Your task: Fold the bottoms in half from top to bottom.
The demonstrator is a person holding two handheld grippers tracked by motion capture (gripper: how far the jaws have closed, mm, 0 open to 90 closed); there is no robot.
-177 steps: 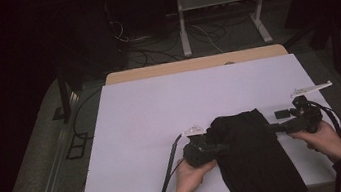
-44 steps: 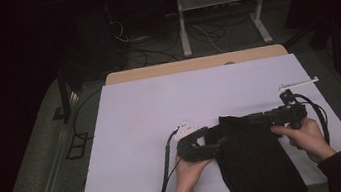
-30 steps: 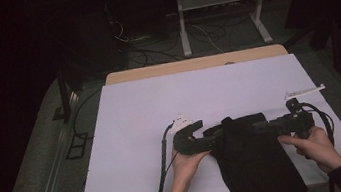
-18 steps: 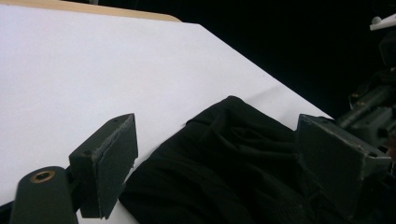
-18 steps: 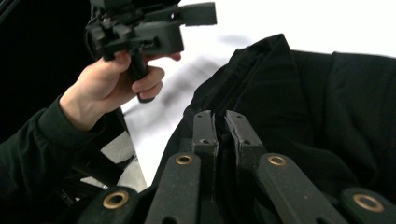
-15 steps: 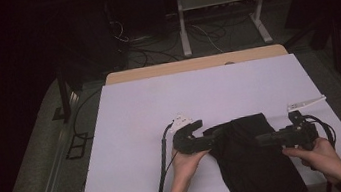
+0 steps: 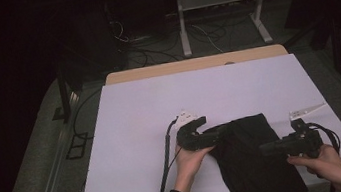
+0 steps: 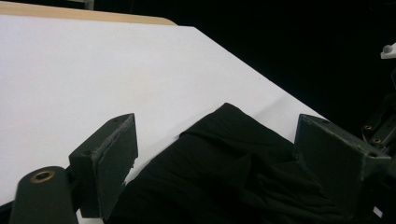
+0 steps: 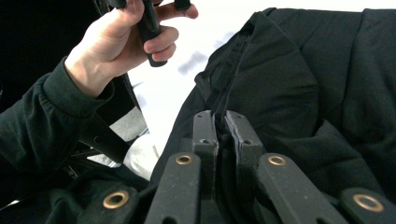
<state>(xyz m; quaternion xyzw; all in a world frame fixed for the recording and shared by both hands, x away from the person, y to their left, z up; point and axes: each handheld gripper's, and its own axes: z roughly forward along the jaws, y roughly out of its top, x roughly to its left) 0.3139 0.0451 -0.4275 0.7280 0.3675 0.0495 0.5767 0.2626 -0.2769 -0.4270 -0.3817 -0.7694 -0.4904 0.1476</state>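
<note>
— Black cloth, soft and thin, is what I work with; you see it near the front edge of the table (image 7: pixel 127 127), yes?

— Yes, the black garment (image 7: pixel 251 160). What changed just now?

— Half a second ago my right gripper (image 7: pixel 267 149) was a little farther back on the right side. Now it sits lower and closer to me, with its jaws nearly shut on a fold of the cloth. In the right gripper view the two pads (image 9: pixel 205 133) press together with the dark fabric (image 9: pixel 299 79) pinched between them.

— And the left one?

— My left gripper (image 7: pixel 216 131) almost does not move. Its jaws stand wide apart, one on each side of the upper left corner of the garment (image 8: pixel 224 163), and the pads (image 8: pixel 116 154) do not press on it. So it holds nothing.

— What does this mean for the work?

— I think the right side is now being pulled over for a fold, while the left only waits at the corner.

— How does the cloth look?

— Crumpled, with several layers and ridges. Its near part hangs over the table edge; the far corner lies flat on the white surface.
</note>
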